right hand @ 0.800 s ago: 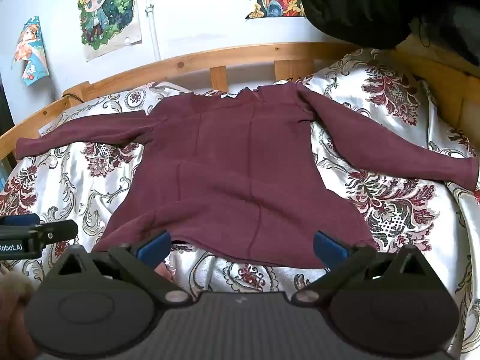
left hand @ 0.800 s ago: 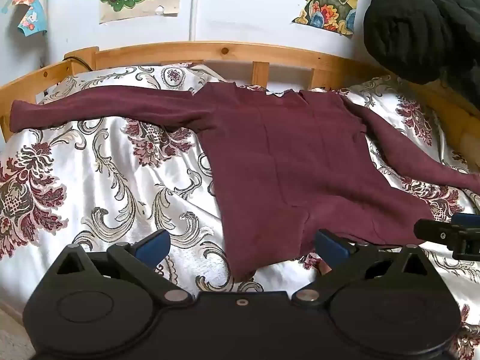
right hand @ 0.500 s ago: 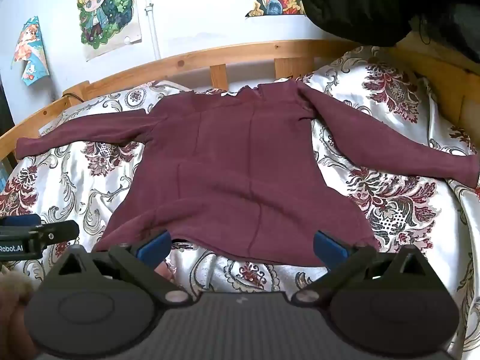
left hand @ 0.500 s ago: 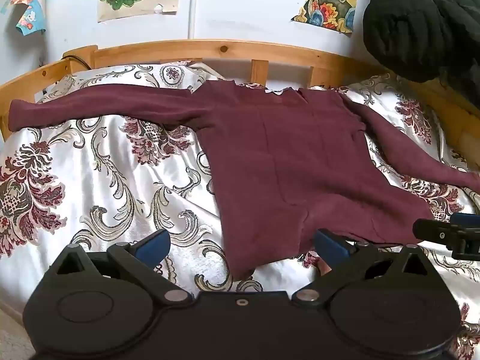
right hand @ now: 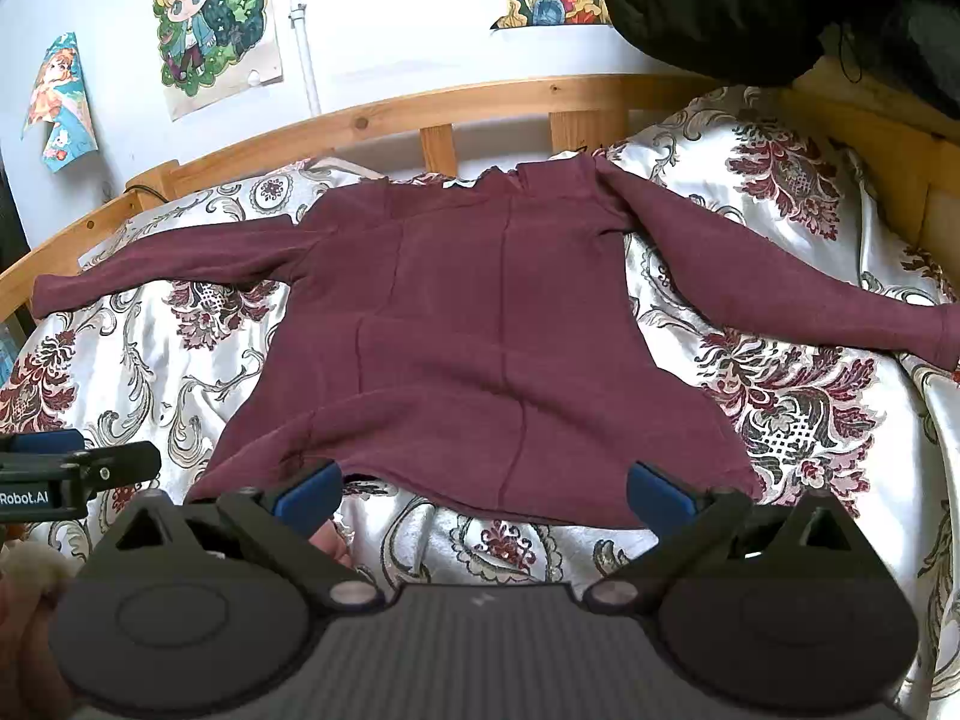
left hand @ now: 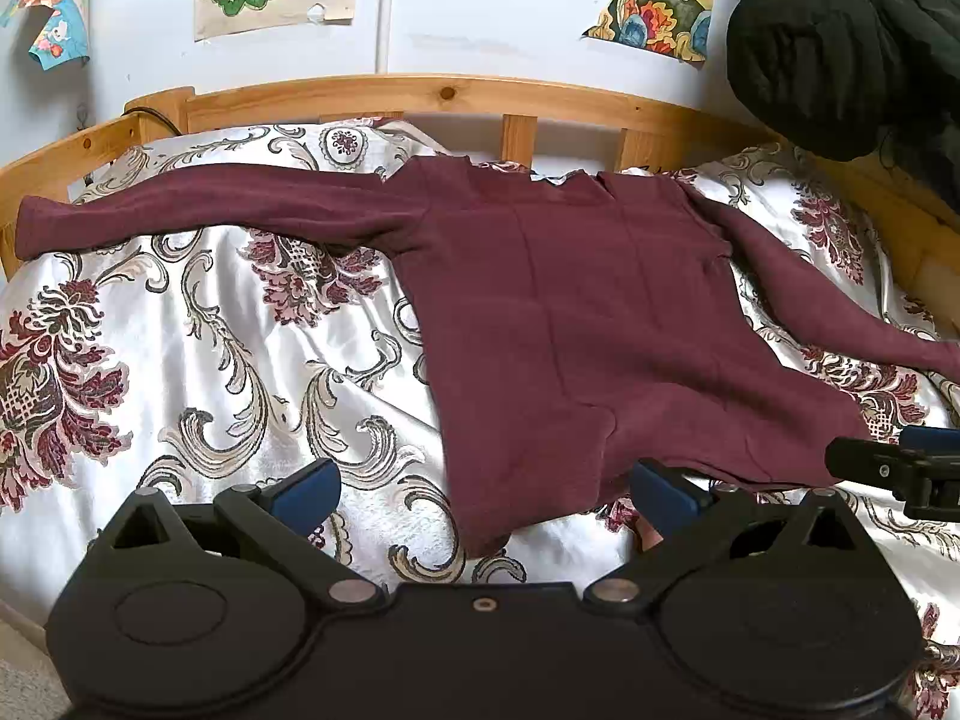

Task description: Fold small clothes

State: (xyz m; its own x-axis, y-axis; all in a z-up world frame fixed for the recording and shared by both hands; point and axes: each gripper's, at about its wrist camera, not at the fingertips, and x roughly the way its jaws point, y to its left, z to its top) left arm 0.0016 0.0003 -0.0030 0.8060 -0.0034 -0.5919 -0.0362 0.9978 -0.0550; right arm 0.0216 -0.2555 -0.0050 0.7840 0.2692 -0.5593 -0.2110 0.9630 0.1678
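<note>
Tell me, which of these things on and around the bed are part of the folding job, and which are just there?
Part of the job:
maroon long-sleeved top, spread flat
left gripper, open
right gripper, open

Just there:
floral bedspread
wooden bed frame
black padded jacket
cartoon posters

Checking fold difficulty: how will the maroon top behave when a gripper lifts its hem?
The top looks soft and creased, so it will probably droop. Its spread sleeves would likely trail, and it may slide on the shiny bedspread.
</note>
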